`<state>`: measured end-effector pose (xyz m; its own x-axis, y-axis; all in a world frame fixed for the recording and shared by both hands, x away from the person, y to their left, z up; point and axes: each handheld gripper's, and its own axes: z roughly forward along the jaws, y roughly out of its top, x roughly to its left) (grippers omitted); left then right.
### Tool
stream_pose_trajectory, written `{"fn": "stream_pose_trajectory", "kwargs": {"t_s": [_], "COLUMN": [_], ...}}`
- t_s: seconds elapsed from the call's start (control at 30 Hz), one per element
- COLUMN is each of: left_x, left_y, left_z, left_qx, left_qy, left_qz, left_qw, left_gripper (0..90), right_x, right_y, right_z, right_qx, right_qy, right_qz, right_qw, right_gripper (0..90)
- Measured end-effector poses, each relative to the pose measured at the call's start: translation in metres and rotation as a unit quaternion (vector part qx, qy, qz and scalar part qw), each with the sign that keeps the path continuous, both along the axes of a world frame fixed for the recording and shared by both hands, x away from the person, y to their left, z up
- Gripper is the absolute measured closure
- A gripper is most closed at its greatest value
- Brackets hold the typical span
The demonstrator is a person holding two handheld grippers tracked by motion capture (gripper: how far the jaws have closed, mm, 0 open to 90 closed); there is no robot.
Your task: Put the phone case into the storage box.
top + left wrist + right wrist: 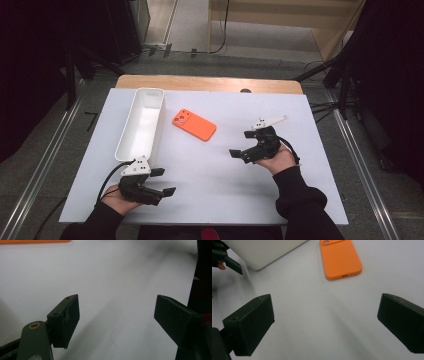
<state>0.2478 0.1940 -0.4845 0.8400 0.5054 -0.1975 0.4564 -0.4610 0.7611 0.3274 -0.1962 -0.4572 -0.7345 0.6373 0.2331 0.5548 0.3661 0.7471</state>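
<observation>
our orange phone case point(194, 125) lies flat, camera cutout far-left, bare white tabletop point(215, 170) all round, right gripper point(241, 145) and left gripper point(165, 182) both gaping, holding nothing

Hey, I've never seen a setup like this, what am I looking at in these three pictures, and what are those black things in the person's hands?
A person sits at a white table with a hand-held two-jaw gripper in each hand. The high view looks down from above: the left gripper is near the bottom, the right gripper to the right. The other two pictures come from cameras riding on each gripper, looking along its black jaws. On the table lie an orange phone case and a long white tray. Both grippers are open and hold nothing.
</observation>
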Motion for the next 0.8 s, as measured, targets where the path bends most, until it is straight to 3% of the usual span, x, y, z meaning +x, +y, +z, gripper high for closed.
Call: {"fn": "stream_pose_trajectory", "kwargs": {"t_s": [0.3, 0.53, 0.8], "left_x": [0.0, 0.0, 0.0], "left_y": [0.001, 0.001, 0.0], "left_z": [0.0, 0.0, 0.0], "left_qx": [-0.001, -0.001, 0.0], "left_qy": [0.001, 0.002, 0.002], "left_qz": [0.001, 0.0, -0.002], "left_qw": [1.0, 1.0, 1.0], "left_gripper": [20.9, 20.9, 20.9], "right_x": [0.015, 0.026, 0.04], "right_y": [0.012, 0.019, 0.024], "right_z": [0.004, 0.001, -0.001], "right_qx": [0.002, -0.014, -0.005], "right_qy": [-0.008, -0.013, -0.012], "right_qz": [0.006, 0.007, 0.006], "right_qw": [1.0, 0.9998, 0.9999], "right_gripper": [0.0, 0.0, 0.0]}}
